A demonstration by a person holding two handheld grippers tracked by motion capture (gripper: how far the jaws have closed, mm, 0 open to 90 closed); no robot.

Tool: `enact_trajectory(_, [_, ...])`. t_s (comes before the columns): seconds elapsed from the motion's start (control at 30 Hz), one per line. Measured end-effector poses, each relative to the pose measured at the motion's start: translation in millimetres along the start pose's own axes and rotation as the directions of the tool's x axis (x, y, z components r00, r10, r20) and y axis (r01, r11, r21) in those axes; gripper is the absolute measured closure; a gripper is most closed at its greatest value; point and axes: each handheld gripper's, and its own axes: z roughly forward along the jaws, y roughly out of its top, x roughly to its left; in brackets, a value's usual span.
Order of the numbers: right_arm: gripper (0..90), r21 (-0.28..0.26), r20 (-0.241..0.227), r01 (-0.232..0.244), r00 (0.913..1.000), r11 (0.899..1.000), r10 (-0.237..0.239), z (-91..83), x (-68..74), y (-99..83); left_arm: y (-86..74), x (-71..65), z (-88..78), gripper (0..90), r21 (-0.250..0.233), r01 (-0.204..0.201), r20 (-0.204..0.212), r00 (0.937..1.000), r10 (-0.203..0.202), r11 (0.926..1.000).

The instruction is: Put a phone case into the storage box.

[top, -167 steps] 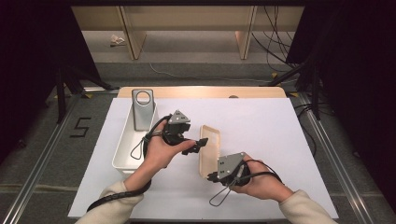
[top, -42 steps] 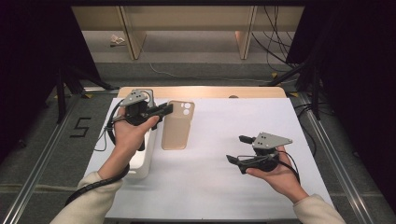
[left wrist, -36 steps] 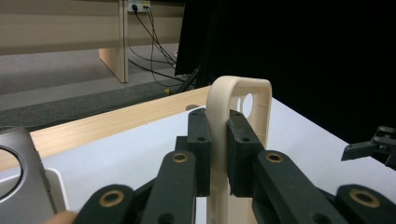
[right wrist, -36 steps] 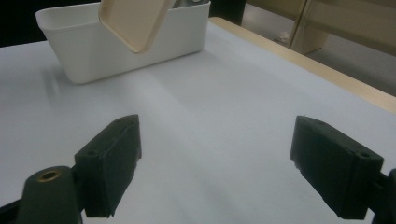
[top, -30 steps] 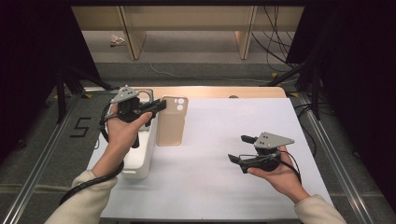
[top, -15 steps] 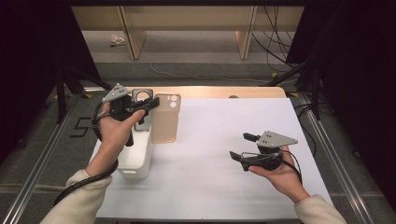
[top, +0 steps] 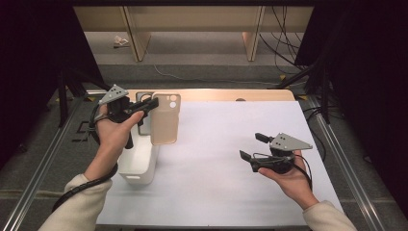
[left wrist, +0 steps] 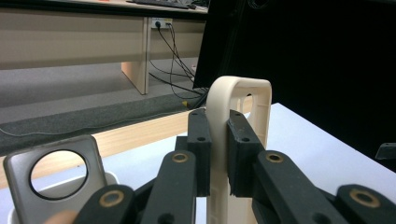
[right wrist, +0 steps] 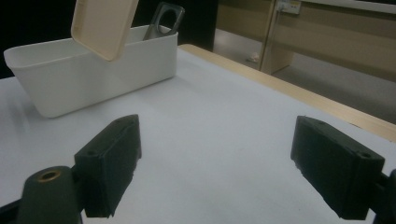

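A beige phone case (top: pixel 165 119) hangs upright in the air, beside the right wall of a white bin (top: pixel 139 161). My left gripper (top: pixel 152 104) is shut on its upper left edge; in the left gripper view the case (left wrist: pixel 239 95) stands pinched between the two black pads (left wrist: pixel 200 135). A grey phone case (top: pixel 141 97) with a round camera hole leans in the bin's far end (left wrist: pixel 56 172). My right gripper (top: pixel 248 147) hovers open over the white table at the right, with nothing between its jaws. In the right gripper view (right wrist: pixel 215 158) the beige case (right wrist: pixel 103 25) and the bin (right wrist: pixel 93 70) lie far ahead.
A white sheet (top: pixel 231 159) covers the table, with a wooden strip (top: pixel 231 95) along the far edge. Metal rails (top: pixel 356 178) run along both sides. Cables trail from both grippers.
My left gripper has lifted the beige case from the middle of the table and carried it left and away, to the bin's far end. The right gripper let go, opened and drew back right.
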Motion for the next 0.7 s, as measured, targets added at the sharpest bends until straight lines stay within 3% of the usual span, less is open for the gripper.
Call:
enact_trajectory(0.37, [17.4,-0.008,0.010,-0.016,0.9998,1.000,0.016,-1.7,-2.7,-0.2,3.3,16.4,-1.8,81.4,-0.009,-0.017,-0.005,0.9998,0.017,0.9998])
enact_trajectory(0.7, [17.4,-0.012,0.018,-0.020,0.9996,1.000,0.020,-2.3,-3.7,0.0,7.6,31.4,-4.5,81.4,-0.020,-0.006,-0.014,0.9999,0.006,0.9998])
